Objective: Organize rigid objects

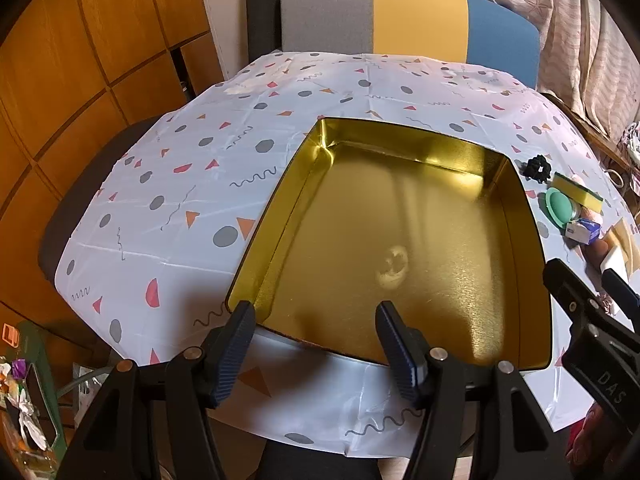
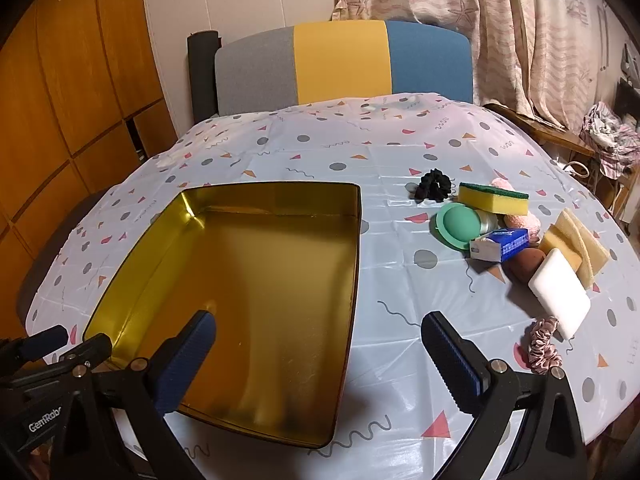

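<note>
The right tongs (image 2: 320, 352), spread wide and empty, are held over the gold tin's (image 2: 256, 280) right rim, nearer than the released left tongs (image 1: 316, 344) to the item pile (image 2: 516, 236) lying rightward on the counter (image 2: 400, 152).

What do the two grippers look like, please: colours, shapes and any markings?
Both are alike: black angular frames with silver round pivot bolts. The left gripper and right gripper each carry two flat fingers with dark blue ribbed pads. White lettering marks the black bodies. No sleeves or cables are visible.
</note>
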`<act>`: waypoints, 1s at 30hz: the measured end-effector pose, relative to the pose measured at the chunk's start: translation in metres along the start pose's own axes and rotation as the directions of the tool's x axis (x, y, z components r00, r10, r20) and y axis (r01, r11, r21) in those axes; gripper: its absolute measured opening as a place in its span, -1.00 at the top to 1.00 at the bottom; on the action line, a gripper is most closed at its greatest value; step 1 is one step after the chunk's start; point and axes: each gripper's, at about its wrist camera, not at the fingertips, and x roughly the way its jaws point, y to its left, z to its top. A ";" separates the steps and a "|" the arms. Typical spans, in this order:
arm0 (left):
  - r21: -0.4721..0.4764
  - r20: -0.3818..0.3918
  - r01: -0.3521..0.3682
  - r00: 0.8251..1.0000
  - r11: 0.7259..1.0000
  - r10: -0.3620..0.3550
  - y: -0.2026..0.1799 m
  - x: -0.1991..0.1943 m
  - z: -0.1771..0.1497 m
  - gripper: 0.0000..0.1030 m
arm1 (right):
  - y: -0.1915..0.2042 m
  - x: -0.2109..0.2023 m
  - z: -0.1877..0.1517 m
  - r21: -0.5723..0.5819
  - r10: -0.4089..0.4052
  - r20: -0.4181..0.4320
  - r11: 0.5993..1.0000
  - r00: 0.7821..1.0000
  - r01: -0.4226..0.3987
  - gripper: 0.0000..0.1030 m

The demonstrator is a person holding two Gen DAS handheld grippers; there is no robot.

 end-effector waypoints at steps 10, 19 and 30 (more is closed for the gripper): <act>-0.009 0.002 -0.007 1.000 1.000 0.007 0.001 -0.001 -0.001 -0.23 | 0.002 -0.004 0.001 -0.003 0.004 0.017 1.000 1.000 -0.004 -1.00; -0.009 0.003 -0.010 1.000 1.000 0.010 0.002 -0.002 -0.002 -0.23 | 0.003 -0.003 0.000 -0.007 0.003 0.011 1.000 1.000 -0.002 -1.00; -0.011 0.004 -0.013 1.000 1.000 0.013 0.003 -0.003 -0.002 -0.23 | 0.000 -0.002 -0.001 0.020 0.016 0.004 1.000 1.000 -0.016 -1.00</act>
